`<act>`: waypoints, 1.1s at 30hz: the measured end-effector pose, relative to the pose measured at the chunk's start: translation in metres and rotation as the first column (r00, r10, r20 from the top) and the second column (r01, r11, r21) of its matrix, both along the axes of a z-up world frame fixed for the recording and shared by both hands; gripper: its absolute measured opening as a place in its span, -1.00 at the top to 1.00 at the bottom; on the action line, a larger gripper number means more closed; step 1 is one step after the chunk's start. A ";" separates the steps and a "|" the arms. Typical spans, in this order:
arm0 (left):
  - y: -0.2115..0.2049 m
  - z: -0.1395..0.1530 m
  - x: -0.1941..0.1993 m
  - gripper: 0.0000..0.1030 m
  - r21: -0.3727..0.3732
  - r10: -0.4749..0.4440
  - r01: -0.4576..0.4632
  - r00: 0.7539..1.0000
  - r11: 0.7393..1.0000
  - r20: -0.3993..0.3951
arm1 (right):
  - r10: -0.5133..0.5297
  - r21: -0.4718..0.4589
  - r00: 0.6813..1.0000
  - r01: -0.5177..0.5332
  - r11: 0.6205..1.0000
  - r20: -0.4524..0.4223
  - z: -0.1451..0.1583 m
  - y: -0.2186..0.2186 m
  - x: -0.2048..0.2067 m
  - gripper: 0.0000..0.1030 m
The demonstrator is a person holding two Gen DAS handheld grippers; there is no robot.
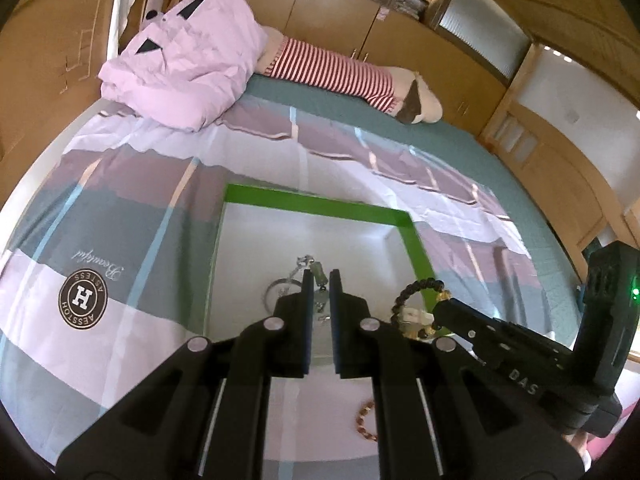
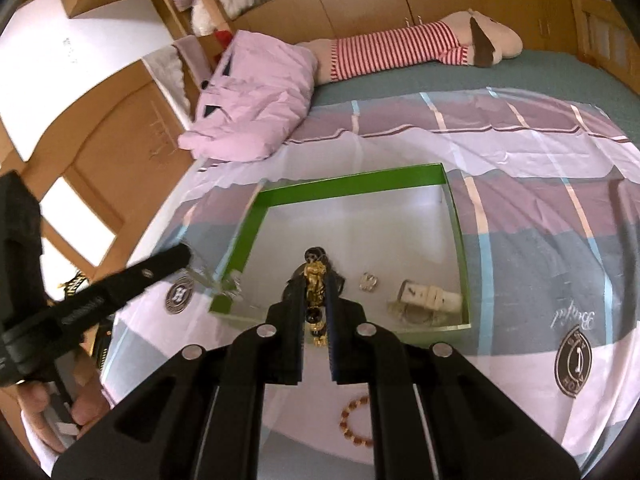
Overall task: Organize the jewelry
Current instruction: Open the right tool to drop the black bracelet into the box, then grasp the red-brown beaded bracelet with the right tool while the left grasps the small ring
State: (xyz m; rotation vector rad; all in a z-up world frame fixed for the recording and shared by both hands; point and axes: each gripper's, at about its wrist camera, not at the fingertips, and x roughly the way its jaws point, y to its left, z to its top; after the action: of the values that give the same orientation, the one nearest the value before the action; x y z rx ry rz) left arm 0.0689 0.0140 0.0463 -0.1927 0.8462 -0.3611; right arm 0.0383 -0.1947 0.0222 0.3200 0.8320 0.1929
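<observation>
Black-beaded bracelet [image 2: 315,280] apparently pinched in right hand-held gripper [image 2: 316,280].

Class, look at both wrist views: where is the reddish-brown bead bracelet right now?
The reddish-brown bead bracelet lies on the bedspread outside the green box, just short of its near edge, beneath the right gripper. The left wrist view also shows it below that gripper's fingers.

A wide bed [image 2: 520,76] with a teal sheet carries a plaid cloth [image 2: 520,168]. On it sit a green-rimmed box [image 2: 352,182], a crumpled pink quilt [image 2: 256,96], a striped plush toy [image 2: 400,46], and what looks like a reddish bead bracelet [image 2: 352,416].
</observation>
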 end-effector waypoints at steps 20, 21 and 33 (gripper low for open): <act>0.000 -0.038 -0.017 0.51 0.104 -0.055 0.070 0.988 0.992 -0.144 | 0.000 -0.032 0.990 -0.005 0.999 -0.144 -0.018 -0.010 -0.023 0.14; -0.001 -0.038 -0.022 0.42 0.118 -0.064 0.081 0.988 0.990 -0.143 | 0.016 -0.046 0.988 -0.023 0.999 -0.155 -0.019 -0.008 -0.028 0.14; 0.019 -0.106 -0.020 0.38 0.290 0.062 0.069 0.907 0.954 -0.417 | 0.005 -0.201 0.875 -0.117 0.972 -0.484 -0.100 -0.006 -0.041 0.17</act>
State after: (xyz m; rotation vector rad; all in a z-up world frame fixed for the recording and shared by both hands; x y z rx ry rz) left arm 0.0487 0.0333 -0.0602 0.0176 1.3198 -0.1895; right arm -0.0023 -0.2004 -0.0776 0.1244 1.3495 0.0748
